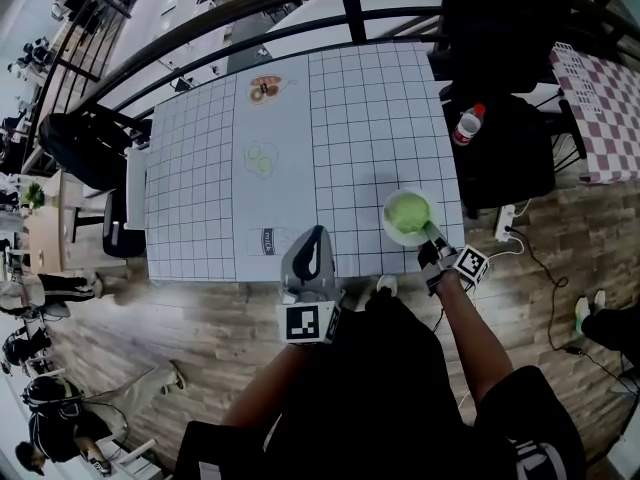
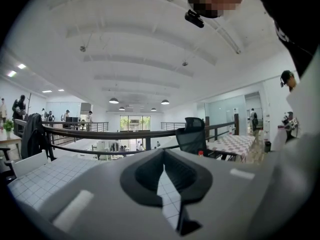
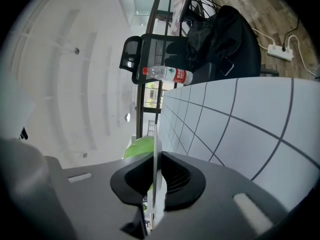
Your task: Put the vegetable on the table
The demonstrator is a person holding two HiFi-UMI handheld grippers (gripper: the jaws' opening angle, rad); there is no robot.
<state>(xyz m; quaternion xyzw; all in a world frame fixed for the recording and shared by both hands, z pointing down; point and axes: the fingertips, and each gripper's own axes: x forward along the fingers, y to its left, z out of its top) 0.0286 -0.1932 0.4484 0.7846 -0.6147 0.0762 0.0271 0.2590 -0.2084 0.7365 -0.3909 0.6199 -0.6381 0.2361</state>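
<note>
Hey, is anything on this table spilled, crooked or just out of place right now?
Nothing is spilled or broken. The white bowl with the green vegetable sits close to the table's near right corner, the right gripper clamped on its rim. A water bottle stands on the black chair beside the table.

Wood floor (image 1: 200,320), black railing (image 1: 352,16), white arched ceiling (image 2: 150,49) with lamps (image 2: 114,100).
</note>
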